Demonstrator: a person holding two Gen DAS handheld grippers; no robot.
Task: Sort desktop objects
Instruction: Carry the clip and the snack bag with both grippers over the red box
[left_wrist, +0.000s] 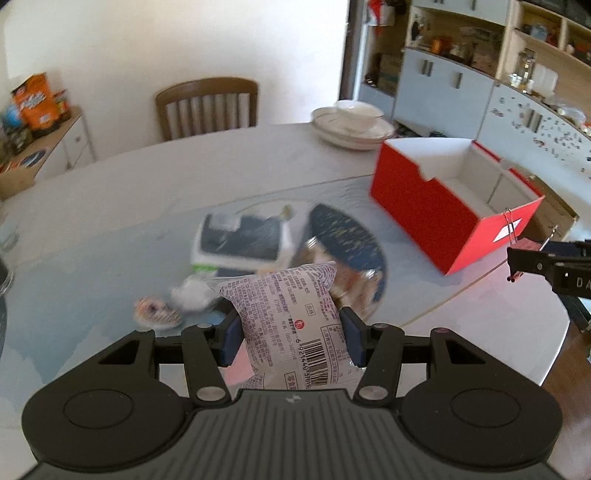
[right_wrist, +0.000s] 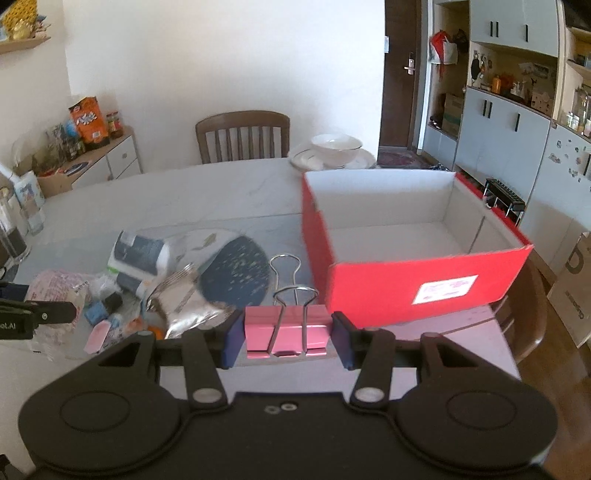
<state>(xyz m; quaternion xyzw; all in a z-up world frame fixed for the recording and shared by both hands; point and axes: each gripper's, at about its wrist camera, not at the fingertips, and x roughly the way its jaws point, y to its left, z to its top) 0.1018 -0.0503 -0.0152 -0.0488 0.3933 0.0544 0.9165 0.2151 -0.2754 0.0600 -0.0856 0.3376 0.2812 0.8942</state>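
Marble table (right_wrist: 207, 192) carries a clutter pile at 9 o'clock of the red box (right_wrist: 369, 291); only the right wrist view shows the box's bare white interior. Left gripper (left_wrist: 290, 330) pinches a snack packet (left_wrist: 291, 317) above the pile. Right gripper (right_wrist: 286, 332) clamps a pink binder clip (right_wrist: 286, 332) just before the box's near wall

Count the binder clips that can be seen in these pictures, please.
1. A pink binder clip sits clamped between the fingers of the right hand-held gripper, near the red box. Others may lie hidden in the clutter pile.
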